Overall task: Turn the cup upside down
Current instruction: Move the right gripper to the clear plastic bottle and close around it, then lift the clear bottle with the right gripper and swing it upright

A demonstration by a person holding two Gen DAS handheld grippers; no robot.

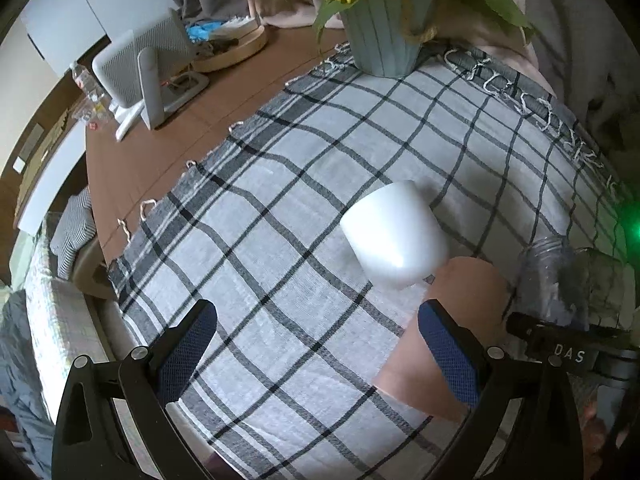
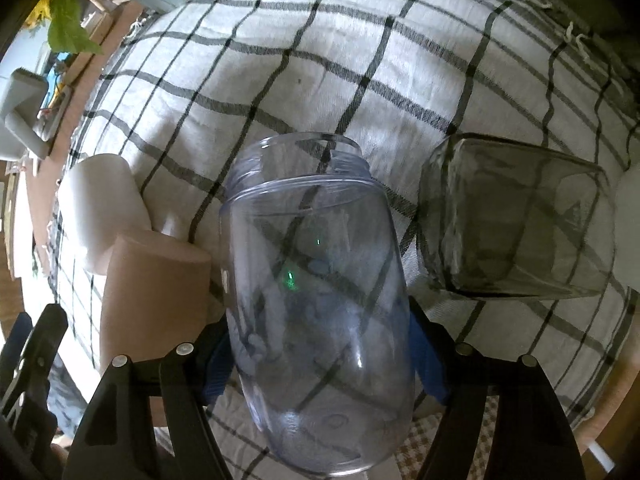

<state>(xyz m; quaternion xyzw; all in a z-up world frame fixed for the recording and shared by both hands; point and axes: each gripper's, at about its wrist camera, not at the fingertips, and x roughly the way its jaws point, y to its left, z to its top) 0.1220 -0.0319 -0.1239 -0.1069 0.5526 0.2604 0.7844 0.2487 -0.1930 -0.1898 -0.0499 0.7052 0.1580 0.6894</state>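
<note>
My right gripper (image 2: 320,352) is shut on a clear plastic cup (image 2: 316,280), held above the checked cloth with its threaded mouth pointing away from me. The same clear cup shows at the right edge of the left wrist view (image 1: 552,284). My left gripper (image 1: 316,344) is open and empty, low over the cloth. A white cup (image 1: 394,234) stands upside down ahead of it, also in the right wrist view (image 2: 102,208). A pink cup (image 1: 440,336) stands upside down beside the right finger, also in the right wrist view (image 2: 154,292). A smoky grey glass (image 2: 516,220) stands upside down to the right.
A checked grey-and-white cloth (image 1: 280,240) covers the wooden table (image 1: 160,160). A pale green flower pot with sunflowers (image 1: 386,28) stands at the far edge. A white speaker-like box (image 1: 136,68) and a round wooden tray (image 1: 232,48) sit at the far left.
</note>
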